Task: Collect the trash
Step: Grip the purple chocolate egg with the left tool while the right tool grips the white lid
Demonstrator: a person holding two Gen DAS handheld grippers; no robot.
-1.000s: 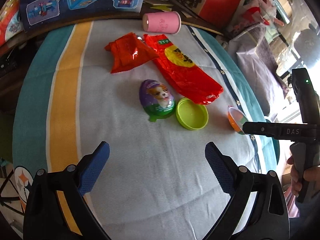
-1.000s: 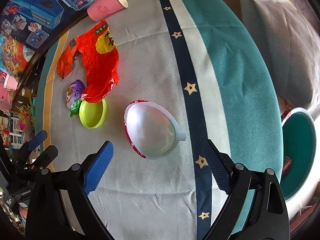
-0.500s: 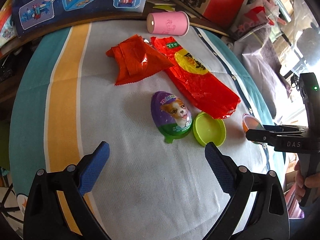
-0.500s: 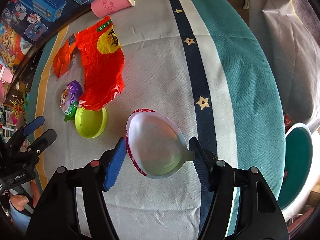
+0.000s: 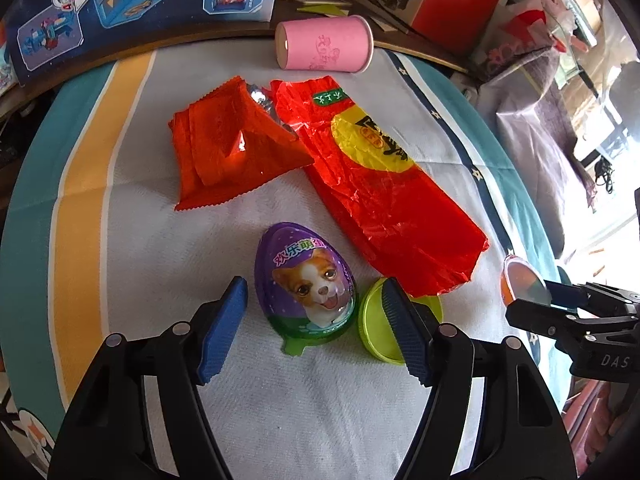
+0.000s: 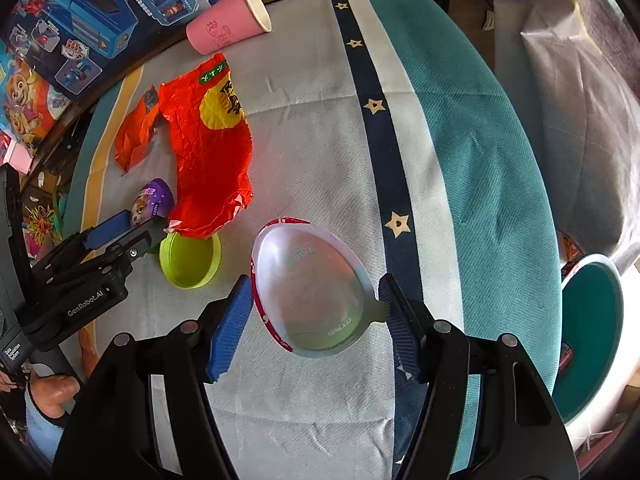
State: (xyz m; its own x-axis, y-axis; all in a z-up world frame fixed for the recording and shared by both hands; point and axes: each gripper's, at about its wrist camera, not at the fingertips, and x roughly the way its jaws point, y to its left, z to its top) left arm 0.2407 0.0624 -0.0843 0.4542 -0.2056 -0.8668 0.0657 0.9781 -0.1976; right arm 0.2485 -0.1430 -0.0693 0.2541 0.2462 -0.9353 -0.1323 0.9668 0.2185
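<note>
Both grippers, left (image 5: 314,312) around the egg (image 5: 306,282) and right (image 6: 316,310) around the shell (image 6: 314,288), sit apart, so each should squeeze gently and squarely.

You see a soft, woven cloth (image 5: 132,264) under everything, matt and a bit bumpy. At 12 o'clock lies a pink paper cup (image 5: 324,43), dull and smooth. The two red wrappers (image 5: 384,200) (image 5: 228,148) are thin, shiny, crinkly foil. The purple egg (image 5: 306,280) looks like glossy plastic. The green lid (image 6: 190,258) is smooth plastic. The clear egg half (image 6: 312,288) is see-through shiny plastic. Your blue finger pads (image 6: 230,322) look rough and ribbed on black matt plastic.
</note>
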